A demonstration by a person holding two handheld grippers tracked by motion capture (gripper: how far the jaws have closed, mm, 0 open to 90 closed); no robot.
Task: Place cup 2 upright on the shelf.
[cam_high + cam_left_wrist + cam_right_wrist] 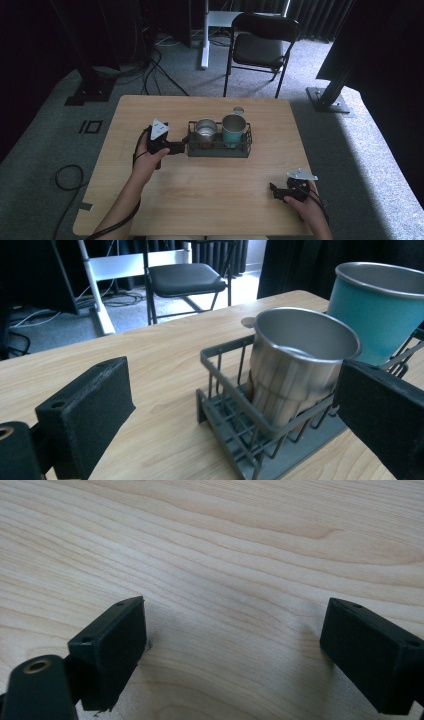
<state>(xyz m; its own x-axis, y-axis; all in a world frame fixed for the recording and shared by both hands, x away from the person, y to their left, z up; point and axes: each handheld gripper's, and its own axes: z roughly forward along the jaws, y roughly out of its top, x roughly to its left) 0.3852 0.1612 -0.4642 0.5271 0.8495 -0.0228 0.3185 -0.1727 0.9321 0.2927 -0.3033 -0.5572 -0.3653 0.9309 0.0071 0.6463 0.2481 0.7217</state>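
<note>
The left gripper (181, 146) sits at the left end of the wire rack (218, 149), its jaws spread wide and empty, with the rack's end wall and the steel cup (295, 365) framed between them in the left gripper view. That steel cup stands upright in the rack's left compartment, and the teal cup (382, 310) stands upright in the compartment next to it, the two rims close together. The rack rests near the middle of the wooden table (210, 200), toward its far side. The right gripper (274, 190) hovers low over bare wood near the table's front right corner, well apart from the rack, and its jaws are also wide with nothing between them. The likeliest trouble, I judge, is that the left gripper closes on wire as well as cup (one jaw already lies near the rack's long side), so a lift would drag the whole rack and tip the teal cup. A grip on the smooth, tapered steel wall could also slip, and a sideways nudge could knock the steel cup against its neighbour.
</note>
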